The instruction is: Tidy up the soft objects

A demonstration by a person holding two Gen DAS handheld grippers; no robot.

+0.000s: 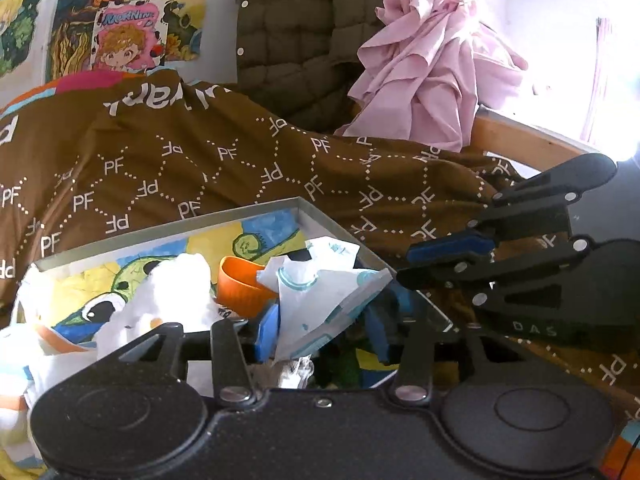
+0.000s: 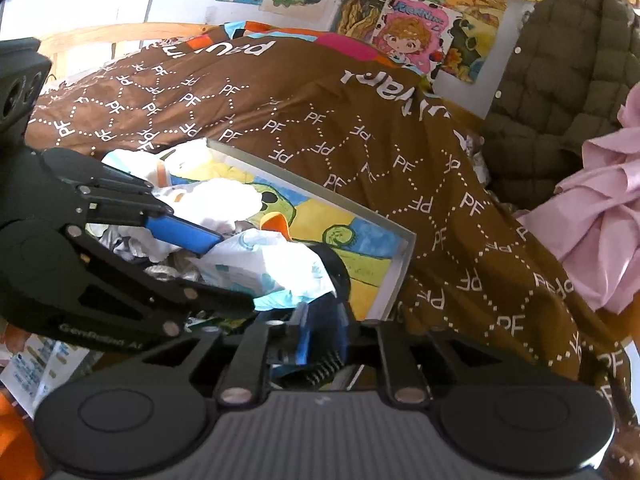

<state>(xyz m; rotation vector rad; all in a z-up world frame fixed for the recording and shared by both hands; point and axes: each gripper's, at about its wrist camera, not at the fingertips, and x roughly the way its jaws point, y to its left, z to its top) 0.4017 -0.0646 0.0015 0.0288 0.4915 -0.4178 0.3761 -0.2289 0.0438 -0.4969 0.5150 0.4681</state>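
While both grippers tilt down over the box (image 1: 240, 216), jaws part-open, pressing nothing.

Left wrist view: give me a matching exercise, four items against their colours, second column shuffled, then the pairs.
Items:
1. Cup in the box
2. Crumpled cloth by the wooden rail
3. Quilted jacket
4. PF-printed blanket

Colours:
A. Olive green
B. Brown
C. Orange
D. Pink

Pairs: 1-C, 2-D, 3-A, 4-B
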